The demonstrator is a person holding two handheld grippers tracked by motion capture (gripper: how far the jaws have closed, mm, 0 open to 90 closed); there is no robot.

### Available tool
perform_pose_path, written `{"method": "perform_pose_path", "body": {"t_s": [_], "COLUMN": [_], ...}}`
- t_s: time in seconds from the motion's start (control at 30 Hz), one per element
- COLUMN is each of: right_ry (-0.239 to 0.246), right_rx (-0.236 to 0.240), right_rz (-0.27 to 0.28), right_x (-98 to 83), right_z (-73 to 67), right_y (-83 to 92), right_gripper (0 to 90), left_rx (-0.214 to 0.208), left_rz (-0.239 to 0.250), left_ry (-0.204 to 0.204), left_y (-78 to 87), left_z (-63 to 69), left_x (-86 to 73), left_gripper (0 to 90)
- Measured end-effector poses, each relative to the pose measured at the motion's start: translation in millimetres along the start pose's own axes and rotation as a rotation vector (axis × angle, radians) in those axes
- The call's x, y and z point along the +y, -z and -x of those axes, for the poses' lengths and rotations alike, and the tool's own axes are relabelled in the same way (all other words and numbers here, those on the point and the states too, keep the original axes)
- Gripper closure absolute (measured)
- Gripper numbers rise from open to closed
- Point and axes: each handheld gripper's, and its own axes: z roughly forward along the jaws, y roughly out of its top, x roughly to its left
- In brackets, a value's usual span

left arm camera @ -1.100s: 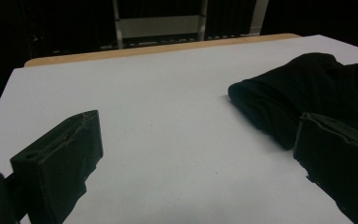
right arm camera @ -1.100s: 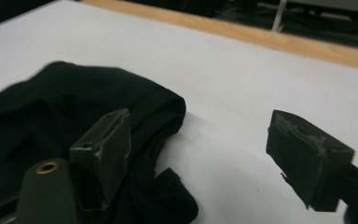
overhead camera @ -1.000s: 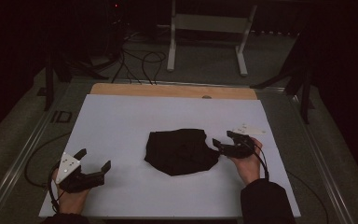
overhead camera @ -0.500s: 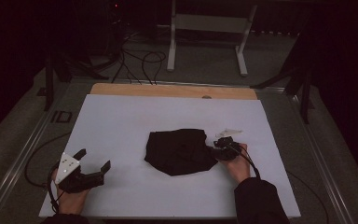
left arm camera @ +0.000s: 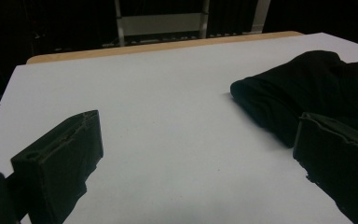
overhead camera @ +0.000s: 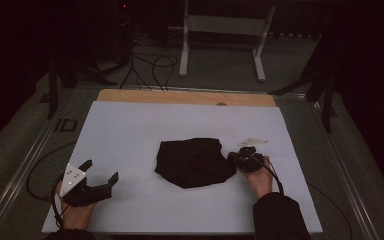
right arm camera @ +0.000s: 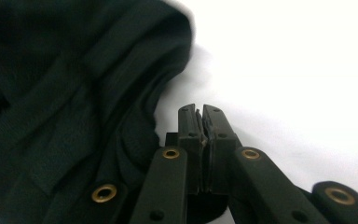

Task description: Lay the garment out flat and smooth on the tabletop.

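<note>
A crumpled black cloth [overhead camera: 192,161] lies near the middle of the white table top [overhead camera: 145,125]. My right gripper [overhead camera: 231,159] sits at the cloth's right edge. Its jaws have just been closing. In the right gripper view the pads [right arm camera: 200,112] are pressed together with a thin dark sliver of the cloth [right arm camera: 74,93] pinched between them. My left gripper [overhead camera: 101,171] rests at the front left of the table, open, well apart from the cloth. In the left gripper view, the jaws [left arm camera: 198,126] stand wide with nothing between them, and the cloth [left arm camera: 307,88] lies ahead to the right.
A wooden strip [overhead camera: 180,96] runs along the table's far edge. Beyond it stand a white frame stand [overhead camera: 220,30] and loose cables [overhead camera: 150,65] on the floor. Metal rails [overhead camera: 25,165] border the table at left and right.
The right gripper moved left onto the cloth's right edge and its jaws went from wide apart to pressed together. The left gripper stayed put.
</note>
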Motion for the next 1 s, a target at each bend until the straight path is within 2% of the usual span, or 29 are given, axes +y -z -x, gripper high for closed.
{"method": "perform_pose_path", "body": {"t_s": [0.07,0.2,0.37,0.47,0.6,0.67,0.7,0.8,0.9,1.0], "right_ry": [-0.013,-0.036,-0.064,-0.079,-0.044,-0.036,-0.041,-0.070,-0.057,-0.051], "right_rx": [-0.011,-0.052,-0.083,-0.088,-0.132,-0.186,-0.194,-0.158,-0.131,-0.112], "right_rz": [0.027,0.046,0.017,0.019,-0.011,-0.017,-0.009,0.035,0.063,0.087], "right_x": [0.2,-4.9,-16.7,-21.0,-26.1,-27.4,-28.0,-30.6,-32.6,-33.4], "right_z": [3.5,10.7,21.8,26.1,24.9,24.2,24.7,24.5,19.3,13.1], "right_y": [9.0,22.5,32.8,39.4,44.6,48.4,51.0,59.2,65.4,71.0], "right_gripper": [87.1,87.0,86.7,86.7,85.5,78.1,74.2,63.2,56.2,53.1], "left_rx": [0.001,0.003,0.006,0.008,0.011,0.013,0.015,0.010,-0.008,-0.030], "left_rz": [-0.001,-0.001,-0.005,-0.005,-0.007,-0.007,-0.007,-0.022,-0.042,-0.070], "left_ry": [-0.001,0.003,0.001,0.001,-0.001,-0.001,0.000,-0.010,-0.020,-0.038], "left_y": [0.1,-0.2,-0.3,-0.2,-0.8,-1.8,-3.0,-9.4,-18.3,-28.7], "left_z": [0.1,0.1,0.2,0.1,0.2,0.7,1.3,3.8,9.1,17.8], "left_x": [0.0,-0.2,-0.2,-0.2,-0.3,-0.2,-0.1,0.2,0.7,1.2], "left_gripper": [1.5,1.5,1.6,1.7,2.2,2.4,2.5,2.6,2.8,3.0]}}
